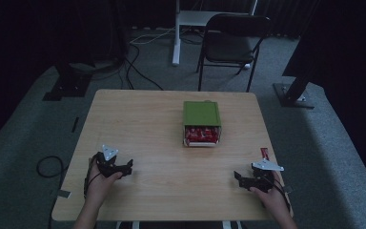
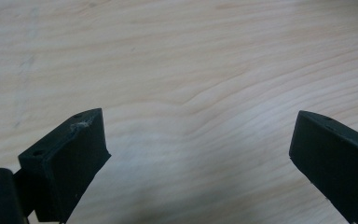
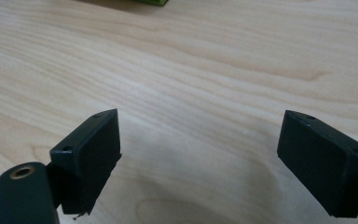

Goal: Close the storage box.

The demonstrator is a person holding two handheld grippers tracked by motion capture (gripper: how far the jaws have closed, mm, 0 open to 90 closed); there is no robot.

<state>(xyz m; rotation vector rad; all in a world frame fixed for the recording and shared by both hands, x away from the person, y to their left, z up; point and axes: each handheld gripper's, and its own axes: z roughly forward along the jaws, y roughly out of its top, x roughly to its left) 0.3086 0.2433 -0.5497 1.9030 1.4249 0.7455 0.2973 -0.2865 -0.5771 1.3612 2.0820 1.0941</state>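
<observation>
High view: both grippers, left gripper (image 1: 124, 168) and right gripper (image 1: 242, 180), jaws released, near table (image 1: 143, 129) corners.

The room is dim, with dark curtains behind. A wooden table (image 1: 147, 133) stands on grey carpet (image 1: 24, 143). Behind it stands a black folding chair (image 1: 232, 40) (beside a white desk leg (image 1: 176, 33)), and black cables (image 1: 133, 67) lie on the floor.

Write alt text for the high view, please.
A green box with red packets sits on a wooden table. Near its front edge, a person holds the left hand-held gripper and right hand-held gripper, both open.
</observation>
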